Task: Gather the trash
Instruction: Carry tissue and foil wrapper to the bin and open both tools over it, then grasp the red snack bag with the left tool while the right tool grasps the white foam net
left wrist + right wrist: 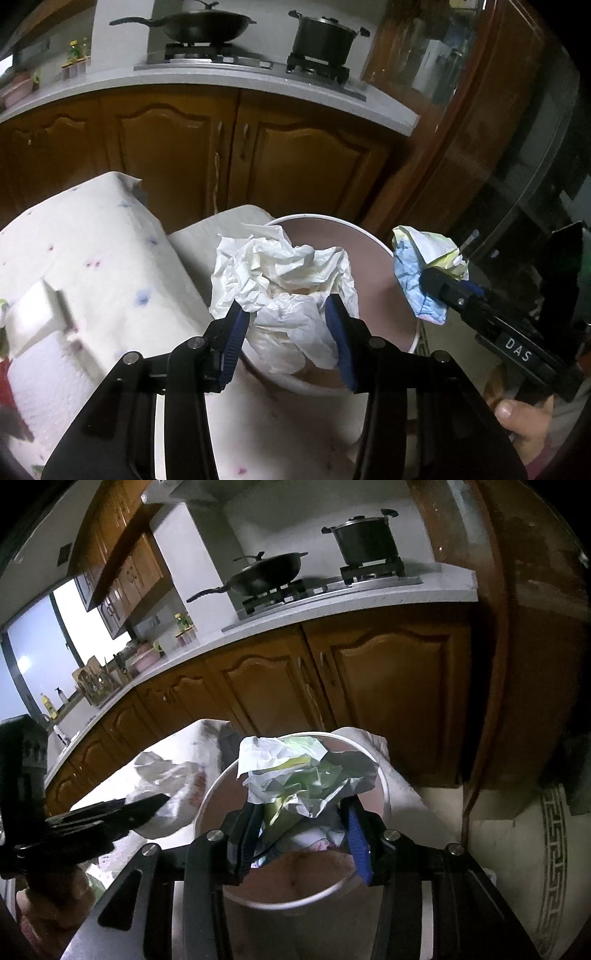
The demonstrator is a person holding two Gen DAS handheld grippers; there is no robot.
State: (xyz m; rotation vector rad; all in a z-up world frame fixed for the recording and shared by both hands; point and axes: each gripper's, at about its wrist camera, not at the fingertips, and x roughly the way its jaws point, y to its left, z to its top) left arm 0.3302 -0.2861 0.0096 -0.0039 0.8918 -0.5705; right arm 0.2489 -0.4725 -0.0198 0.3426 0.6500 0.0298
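My left gripper [286,321] is shut on a crumpled white tissue [280,273] and holds it over the pink bin with a white rim [373,236]. My right gripper [301,834] is shut on a crumpled printed paper wad, green, white and blue [306,771], and holds it above the same bin [210,794]. In the left wrist view the right gripper [439,286] comes in from the right with the wad [417,258] over the bin's right rim. In the right wrist view the left gripper [162,801] shows at left with the tissue [166,775].
The bin stands against a table with a white flowered cloth [92,251]; white foam blocks [37,314] lie on it. Behind are wooden cabinets [177,147], a counter with a wok [203,26] and a pot [325,37]. A dark wooden door frame [517,664] stands right.
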